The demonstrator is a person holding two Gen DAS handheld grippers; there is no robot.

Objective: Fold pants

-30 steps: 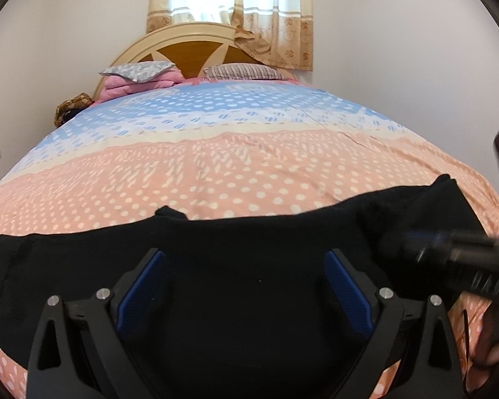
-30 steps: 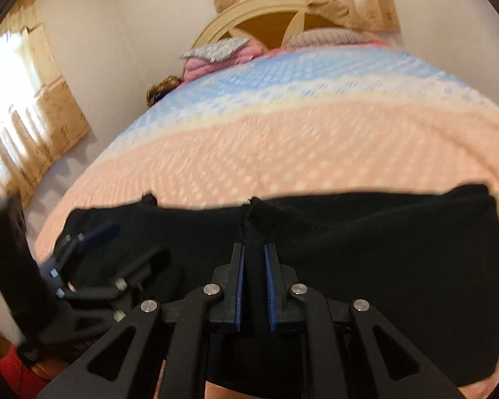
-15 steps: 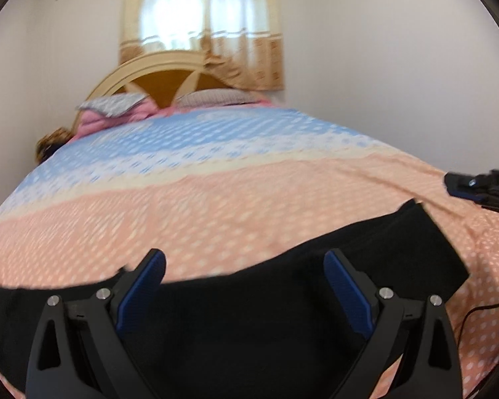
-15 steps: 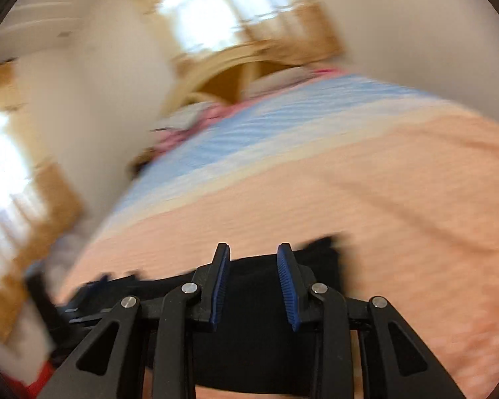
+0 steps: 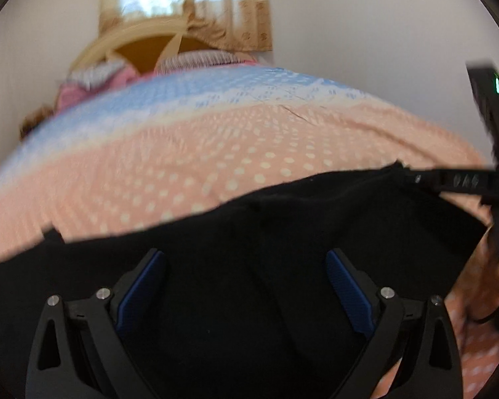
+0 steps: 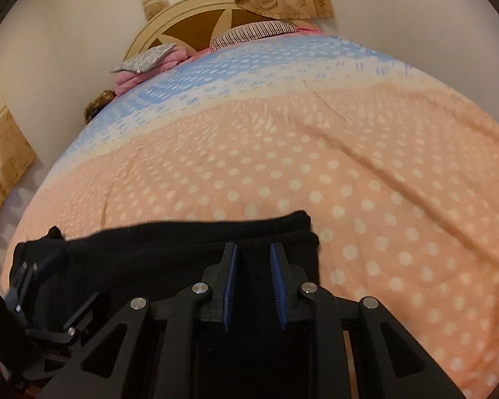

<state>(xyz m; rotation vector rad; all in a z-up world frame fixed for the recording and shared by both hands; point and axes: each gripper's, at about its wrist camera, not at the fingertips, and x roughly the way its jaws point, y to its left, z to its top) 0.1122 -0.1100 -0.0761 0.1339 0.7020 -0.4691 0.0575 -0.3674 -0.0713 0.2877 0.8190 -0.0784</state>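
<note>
Black pants [image 5: 282, 232] lie flat across the near edge of the bed, folded lengthwise. My left gripper [image 5: 246, 286] is wide open above the middle of the pants and holds nothing. My right gripper [image 6: 253, 276] hovers over the right end of the pants [image 6: 183, 252], its jaws slightly parted, with dark cloth behind the gap; nothing is clearly pinched. The right gripper also shows in the left wrist view [image 5: 455, 179] at the far right corner of the pants. The left gripper shows in the right wrist view [image 6: 40, 282] at the left.
The bed has a pink and blue dotted sheet [image 6: 316, 153]. Pillows [image 6: 249, 31] and a folded pink blanket [image 6: 139, 69] sit by the wooden headboard [image 6: 189, 23]. Curtains hang behind it. A wall stands on the right.
My right gripper opened from shut, swung to the right end of the pants and came down over it. My left gripper stayed open over the middle.
</note>
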